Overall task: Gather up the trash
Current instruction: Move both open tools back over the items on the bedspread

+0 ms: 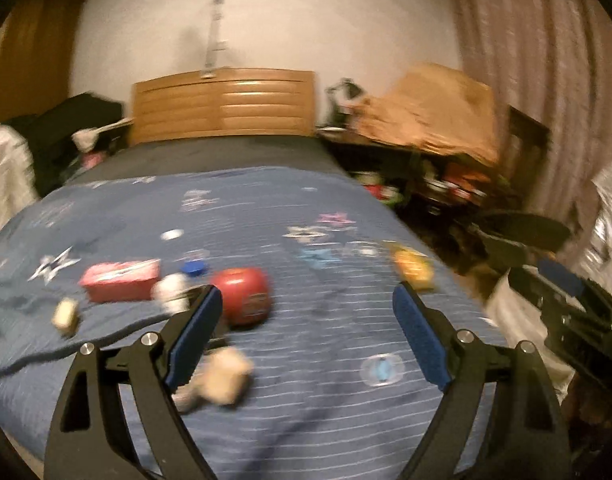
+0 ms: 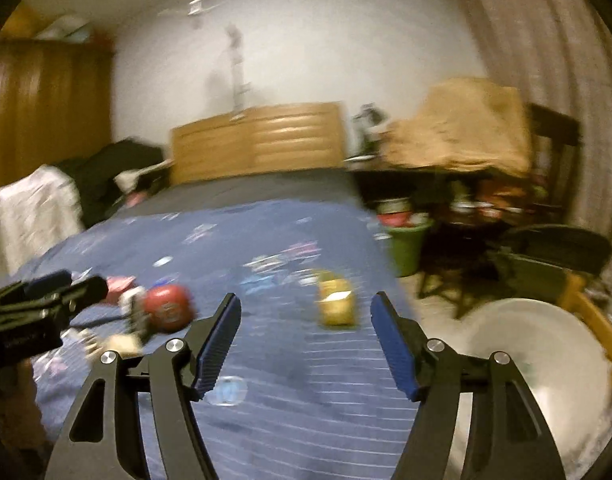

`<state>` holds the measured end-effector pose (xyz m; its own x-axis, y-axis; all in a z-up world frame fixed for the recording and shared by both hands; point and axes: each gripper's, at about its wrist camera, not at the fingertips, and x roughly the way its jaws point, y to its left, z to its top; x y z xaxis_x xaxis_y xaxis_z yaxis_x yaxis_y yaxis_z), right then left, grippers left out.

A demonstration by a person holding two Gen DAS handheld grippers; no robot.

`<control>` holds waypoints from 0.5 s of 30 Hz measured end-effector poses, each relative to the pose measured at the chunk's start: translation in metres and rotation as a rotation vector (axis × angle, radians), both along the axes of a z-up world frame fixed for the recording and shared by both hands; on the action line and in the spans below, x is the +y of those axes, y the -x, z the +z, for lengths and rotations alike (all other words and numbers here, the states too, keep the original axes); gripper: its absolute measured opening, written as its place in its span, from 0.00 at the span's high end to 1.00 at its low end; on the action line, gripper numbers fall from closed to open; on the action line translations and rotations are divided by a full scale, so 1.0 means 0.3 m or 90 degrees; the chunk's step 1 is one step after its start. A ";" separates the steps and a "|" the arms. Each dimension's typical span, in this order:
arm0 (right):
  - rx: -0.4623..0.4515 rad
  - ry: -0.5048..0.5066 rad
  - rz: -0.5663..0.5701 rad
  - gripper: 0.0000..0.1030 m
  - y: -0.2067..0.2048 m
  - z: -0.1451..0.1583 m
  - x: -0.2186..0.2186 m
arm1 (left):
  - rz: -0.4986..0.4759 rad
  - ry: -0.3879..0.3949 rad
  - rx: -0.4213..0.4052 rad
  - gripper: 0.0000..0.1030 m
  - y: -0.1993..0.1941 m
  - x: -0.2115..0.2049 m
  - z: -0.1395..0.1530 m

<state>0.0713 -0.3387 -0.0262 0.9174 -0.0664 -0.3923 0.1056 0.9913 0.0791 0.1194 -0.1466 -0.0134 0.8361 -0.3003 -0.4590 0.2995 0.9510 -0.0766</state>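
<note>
Both claws apart and empty above the bed (image 1: 306,420); frames blurred.

Left claw (image 1: 308,300): red round container (image 1: 246,296) just ahead-left of its left finger, red box (image 1: 120,280) further left, crumpled paper (image 1: 226,376) beside that finger; the right wrist view half hides these. Right claw (image 2: 306,308): yellow packet (image 2: 336,304) just ahead between its fingers, white bag (image 2: 538,372) to its right, cut off in the left wrist view. Labels unreadable.

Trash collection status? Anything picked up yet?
Nothing looks collected. Both the left gripper and the right gripper are empty, jaws open above the bed. Still lying on the blanket: red can, red box, blue cap, yellow packet, crumpled paper. White bin waits beside the bed.
</note>
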 end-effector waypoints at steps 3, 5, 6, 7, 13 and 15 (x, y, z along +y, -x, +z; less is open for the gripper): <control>0.034 0.003 0.077 0.33 -0.094 -0.017 0.156 | 0.064 0.015 -0.019 0.19 0.011 0.154 -0.045; 0.051 0.004 0.118 0.33 -0.147 -0.028 0.258 | 0.108 0.015 -0.025 0.19 0.017 0.247 -0.091; 0.056 0.005 0.129 0.33 -0.160 -0.034 0.293 | 0.125 0.019 -0.019 0.19 0.015 0.283 -0.108; 0.060 0.006 0.139 0.33 -0.174 -0.041 0.332 | 0.137 0.026 -0.013 0.19 0.012 0.315 -0.123; 0.085 -0.003 0.161 0.33 -0.221 -0.075 0.503 | 0.207 0.101 -0.001 0.19 -0.024 0.507 -0.187; 0.092 -0.010 0.157 0.33 -0.222 -0.091 0.533 | 0.217 0.111 0.007 0.19 -0.047 0.539 -0.214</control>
<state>0.1380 -0.1787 -0.0536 0.8399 0.1597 -0.5187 -0.1278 0.9870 0.0969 0.1336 0.0151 -0.0778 0.8969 -0.0807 -0.4349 -0.0329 0.9683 -0.2476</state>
